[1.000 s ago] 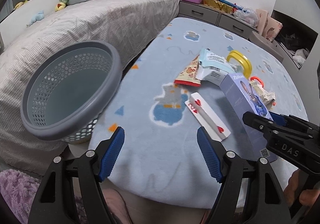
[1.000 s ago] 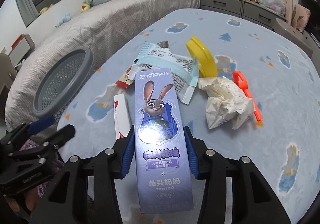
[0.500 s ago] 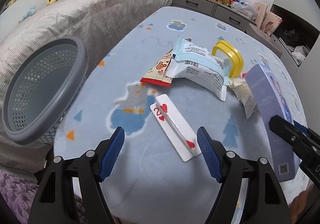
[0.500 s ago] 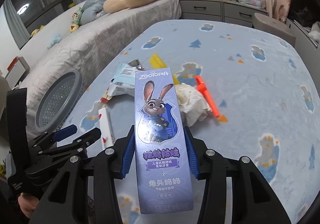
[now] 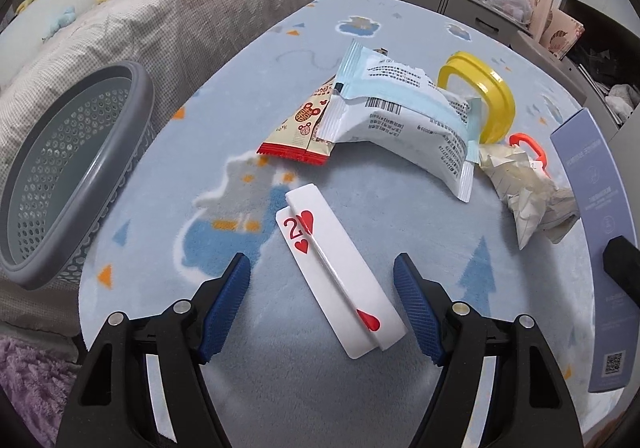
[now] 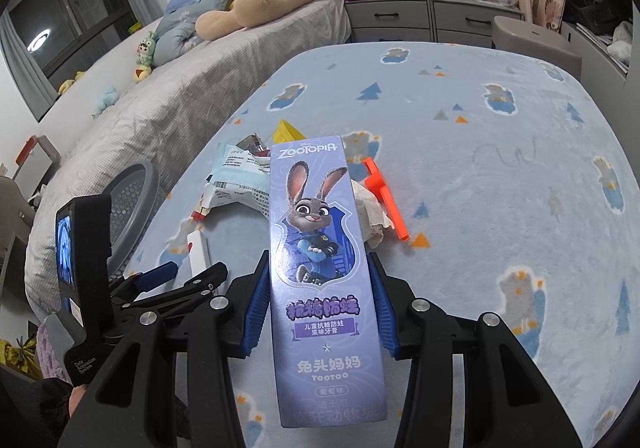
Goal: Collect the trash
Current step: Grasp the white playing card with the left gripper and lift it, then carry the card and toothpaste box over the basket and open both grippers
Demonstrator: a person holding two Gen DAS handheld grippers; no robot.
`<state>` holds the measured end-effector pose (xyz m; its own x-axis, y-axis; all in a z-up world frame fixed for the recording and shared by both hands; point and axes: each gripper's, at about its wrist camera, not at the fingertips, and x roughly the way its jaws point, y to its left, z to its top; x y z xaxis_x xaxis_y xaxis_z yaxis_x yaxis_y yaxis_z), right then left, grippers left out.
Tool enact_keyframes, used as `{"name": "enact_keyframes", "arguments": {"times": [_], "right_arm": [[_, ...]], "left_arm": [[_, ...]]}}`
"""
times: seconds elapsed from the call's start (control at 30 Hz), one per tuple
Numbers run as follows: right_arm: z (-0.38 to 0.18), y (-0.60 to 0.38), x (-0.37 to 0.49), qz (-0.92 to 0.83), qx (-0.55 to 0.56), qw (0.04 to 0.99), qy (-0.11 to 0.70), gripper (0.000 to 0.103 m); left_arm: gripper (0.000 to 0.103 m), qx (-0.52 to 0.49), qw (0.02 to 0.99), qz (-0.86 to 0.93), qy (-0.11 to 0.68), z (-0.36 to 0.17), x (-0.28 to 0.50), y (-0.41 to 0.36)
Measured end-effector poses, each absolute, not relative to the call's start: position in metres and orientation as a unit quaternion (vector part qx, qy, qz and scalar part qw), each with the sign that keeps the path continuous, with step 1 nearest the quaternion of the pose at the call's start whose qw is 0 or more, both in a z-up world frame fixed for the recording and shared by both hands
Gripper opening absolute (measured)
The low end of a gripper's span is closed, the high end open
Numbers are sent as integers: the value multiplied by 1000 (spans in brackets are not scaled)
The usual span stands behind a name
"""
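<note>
The tall purple cardboard toothpaste box (image 6: 322, 272) is clamped between the jaws of the right gripper (image 6: 316, 308), lifted above the blue blanket (image 6: 500, 151); the left gripper (image 5: 322, 308) is spread wide and empty over the folded white playing card (image 5: 340, 280). The grey perforated plastic basket (image 5: 48, 183) appears empty; wrappers, crumpled paper and card are still to be collected.

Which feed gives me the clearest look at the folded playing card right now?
Left wrist. The playing card lies creased on the blue blanket between the open left tongs, its red 2 and hearts readable. In the right wrist view only a sliver of it shows, beside the purple toothpaste box the right tongs hold.
</note>
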<state>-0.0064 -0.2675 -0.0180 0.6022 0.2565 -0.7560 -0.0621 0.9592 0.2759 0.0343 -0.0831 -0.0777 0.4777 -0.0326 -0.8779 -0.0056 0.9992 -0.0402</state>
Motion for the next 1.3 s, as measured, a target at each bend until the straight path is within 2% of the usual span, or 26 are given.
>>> {"name": "enact_keyframes", "arguments": {"times": [0.1,0.17,0.2,0.3,0.37,0.83,1.3], "right_arm": [[-17,-266,-7,92,110,888,436,45],[-18,-265,-7,93,109,888,436,45],[-18,-265,-7,94,109,888,436,45],[-17,-263,-7,95,107,888,437,45],[-17,-262,-7,96,105,888,436,45],[-14,-242,-7,101,91,891,432,45],[13,-161,13,137,71,900,408,45]], "left_arm": [[54,-9,862,-5,507,-76,35,-83],[35,-10,863,-12,505,-75,33,-80],[35,-10,862,-16,506,-74,33,-79],[21,-10,863,-31,504,-72,29,-76],[16,-12,862,-41,505,-70,25,-75],[16,-15,881,-50,471,-38,5,-38],[16,-16,910,-18,415,13,3,50]]}}
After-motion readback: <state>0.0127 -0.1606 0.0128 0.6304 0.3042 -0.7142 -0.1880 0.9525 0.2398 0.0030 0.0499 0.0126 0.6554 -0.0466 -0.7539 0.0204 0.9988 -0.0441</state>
